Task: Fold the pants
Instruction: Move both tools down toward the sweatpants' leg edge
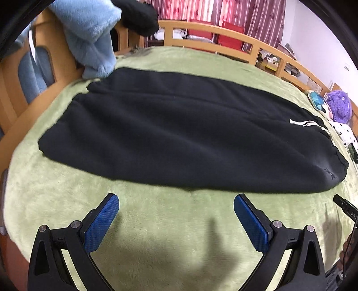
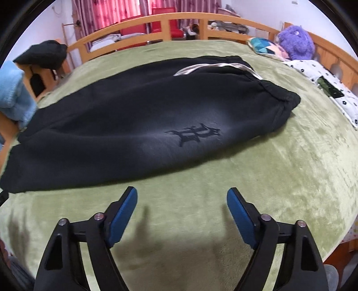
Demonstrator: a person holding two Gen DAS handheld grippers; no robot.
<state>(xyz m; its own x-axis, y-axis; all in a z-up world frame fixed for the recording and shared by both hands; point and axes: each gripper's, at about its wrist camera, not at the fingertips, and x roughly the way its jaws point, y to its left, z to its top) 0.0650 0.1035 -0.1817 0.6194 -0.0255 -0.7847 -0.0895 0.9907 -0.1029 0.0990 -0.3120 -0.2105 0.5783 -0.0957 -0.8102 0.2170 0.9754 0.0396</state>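
Black sweatpants (image 1: 174,132) lie flat on the green blanket (image 1: 156,223), folded lengthwise, leg cuffs to the left, waistband with white drawstring (image 1: 304,123) to the right. In the right wrist view the pants (image 2: 134,125) show a dark logo (image 2: 194,134) and the drawstring (image 2: 214,67). My left gripper (image 1: 176,201) is open and empty, hovering over the blanket just short of the pants' near edge. My right gripper (image 2: 182,197) is open and empty, also just short of the near edge, toward the waistband end.
A light blue fleece (image 1: 89,38) and a black garment (image 1: 138,15) hang on the wooden bed frame at the left. A purple plush toy (image 2: 295,42), a patterned pillow (image 2: 266,49) and a white flowered cloth (image 2: 324,85) lie at the right. A wooden rail (image 2: 179,20) runs behind.
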